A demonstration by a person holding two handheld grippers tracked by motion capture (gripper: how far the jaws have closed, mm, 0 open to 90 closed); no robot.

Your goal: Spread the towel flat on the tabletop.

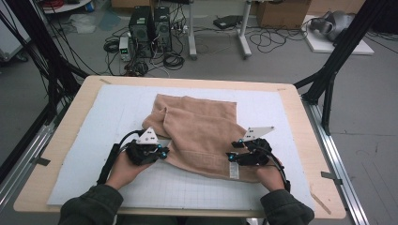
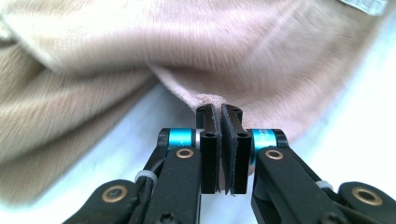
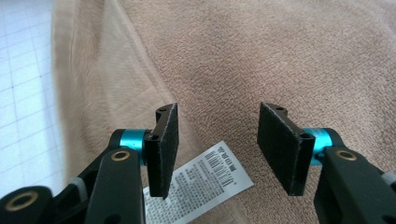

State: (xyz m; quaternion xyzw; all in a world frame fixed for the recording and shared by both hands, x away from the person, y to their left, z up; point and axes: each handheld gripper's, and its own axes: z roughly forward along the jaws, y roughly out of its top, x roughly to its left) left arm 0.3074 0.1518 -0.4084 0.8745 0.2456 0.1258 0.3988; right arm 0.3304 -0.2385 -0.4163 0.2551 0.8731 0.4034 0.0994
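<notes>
My left gripper (image 2: 222, 135) is clenched on the near edge of the tan towel (image 1: 202, 131), which lies mid-frame on the white mat (image 1: 117, 112). My right gripper (image 3: 217, 149) hangs open over the towel's label (image 3: 205, 182). I should grab there first, then lift both evenly.

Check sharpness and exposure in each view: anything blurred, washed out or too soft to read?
High view: evenly lit, soft but readable; towel clear. Left gripper view: jaws sharp, the towel beyond them blurred, mat washed out to white. Right gripper view: pads and care label crisp, towel weave legible, mat grid pale at left.
</notes>
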